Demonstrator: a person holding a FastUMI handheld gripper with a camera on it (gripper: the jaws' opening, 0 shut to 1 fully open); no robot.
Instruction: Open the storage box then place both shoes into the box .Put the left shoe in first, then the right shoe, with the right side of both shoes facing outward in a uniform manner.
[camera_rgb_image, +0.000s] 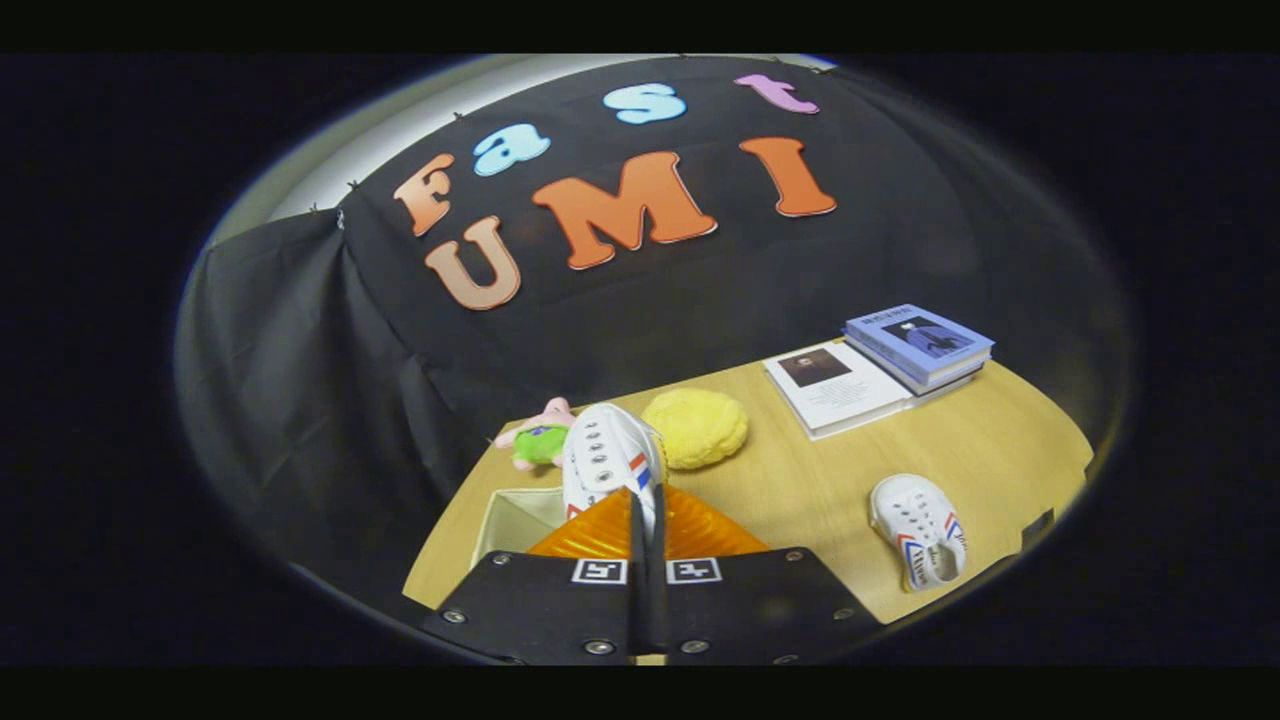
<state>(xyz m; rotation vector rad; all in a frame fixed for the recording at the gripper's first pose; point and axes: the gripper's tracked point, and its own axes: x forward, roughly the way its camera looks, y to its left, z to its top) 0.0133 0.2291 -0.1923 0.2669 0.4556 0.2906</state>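
Observation:
My gripper (645, 505) is shut on a white shoe (608, 452) with red and blue side stripes. The fingers are pinched nearly together on its near edge, and the shoe's toe points away from me. The shoe hangs above the open storage box (512, 520), whose pale inside shows just left of the fingers. A second white shoe (920, 530) with the same stripes lies on the wooden table (800, 480) to the right of the fingers, its opening turned towards me.
A round yellow plush (695, 428) sits just beyond the held shoe, and a pink and green soft toy (540, 435) lies to its left. An open white book (835, 385) and a stack of blue books (920, 345) lie at the far right. Black cloth backs the table.

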